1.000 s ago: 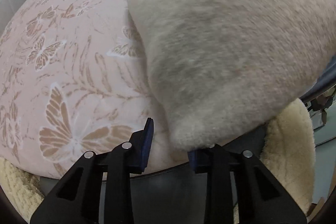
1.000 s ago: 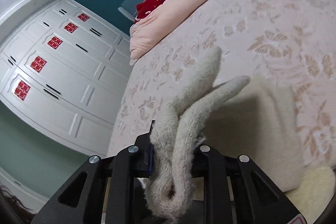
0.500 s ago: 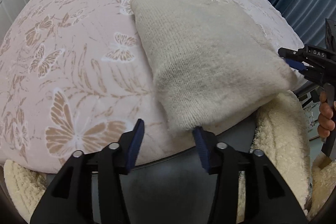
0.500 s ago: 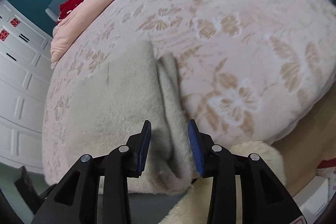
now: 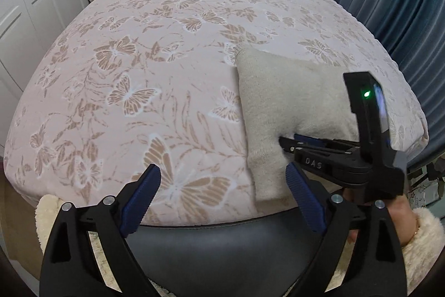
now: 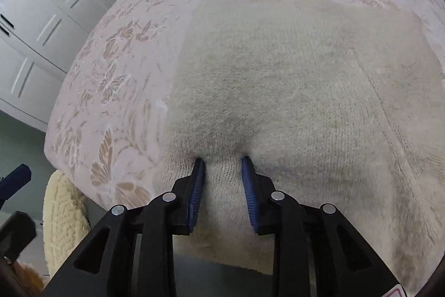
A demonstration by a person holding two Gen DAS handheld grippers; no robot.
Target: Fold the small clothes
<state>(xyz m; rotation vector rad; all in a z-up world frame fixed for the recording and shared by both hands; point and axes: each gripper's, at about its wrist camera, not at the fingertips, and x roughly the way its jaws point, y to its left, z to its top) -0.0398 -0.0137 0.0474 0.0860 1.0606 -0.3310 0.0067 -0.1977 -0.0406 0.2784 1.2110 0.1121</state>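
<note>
Knit garment (image 5: 281, 102) folded on bed (image 5: 167, 60) — right gripper (image 6: 222, 180) closing on pinched fabric, left gripper (image 5: 222, 196) opening

Left gripper (image 5: 222, 196): jaws opening wide, now clear of the cream knit garment (image 5: 286, 107), which is lying flat at right of frame instead of filling it. Right gripper (image 6: 222, 180): jaws closing, now pinching a ridge of the flattened garment's near edge rather than a raised, dangling fold.
</note>
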